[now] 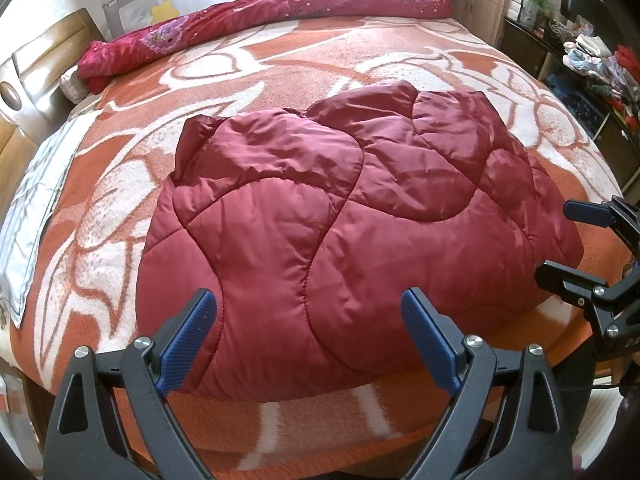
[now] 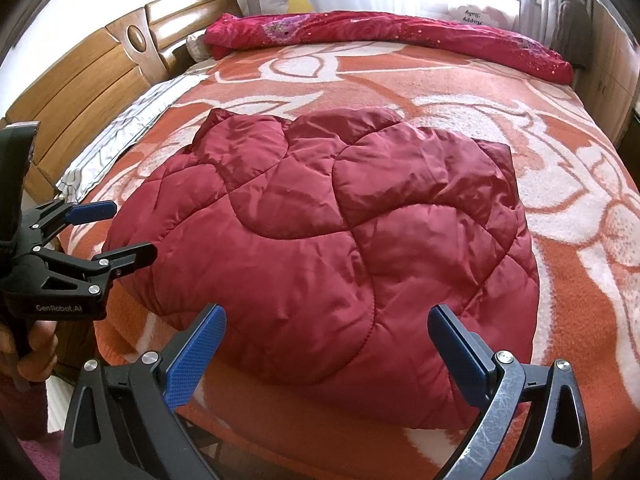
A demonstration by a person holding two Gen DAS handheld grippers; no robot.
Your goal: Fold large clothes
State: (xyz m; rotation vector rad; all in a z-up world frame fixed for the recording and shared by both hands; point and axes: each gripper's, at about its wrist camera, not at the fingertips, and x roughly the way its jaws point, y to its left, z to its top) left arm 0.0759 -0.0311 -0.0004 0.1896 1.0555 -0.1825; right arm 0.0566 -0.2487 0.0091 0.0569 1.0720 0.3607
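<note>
A dark red quilted padded jacket (image 1: 340, 216) (image 2: 332, 240) lies folded into a rounded bundle on the bed, near its front edge. My left gripper (image 1: 308, 300) hovers open over the bundle's near edge, blue pads wide apart, nothing between them. My right gripper (image 2: 326, 316) is likewise open just above the jacket's near hem, holding nothing. Each gripper shows in the other's view: the right gripper (image 1: 556, 240) at the jacket's right side, the left gripper (image 2: 132, 232) at its left side, both open and clear of the cloth.
The bed carries an orange and white patterned blanket (image 1: 280, 68) (image 2: 560, 208). A rolled red floral quilt (image 1: 260, 20) (image 2: 400, 36) lies along the far side. Wooden headboard (image 2: 100, 80) and grey pillowcase (image 1: 36, 200) at left. Cluttered shelves (image 1: 588, 60) stand right. A hand (image 2: 28, 344) holds the left gripper.
</note>
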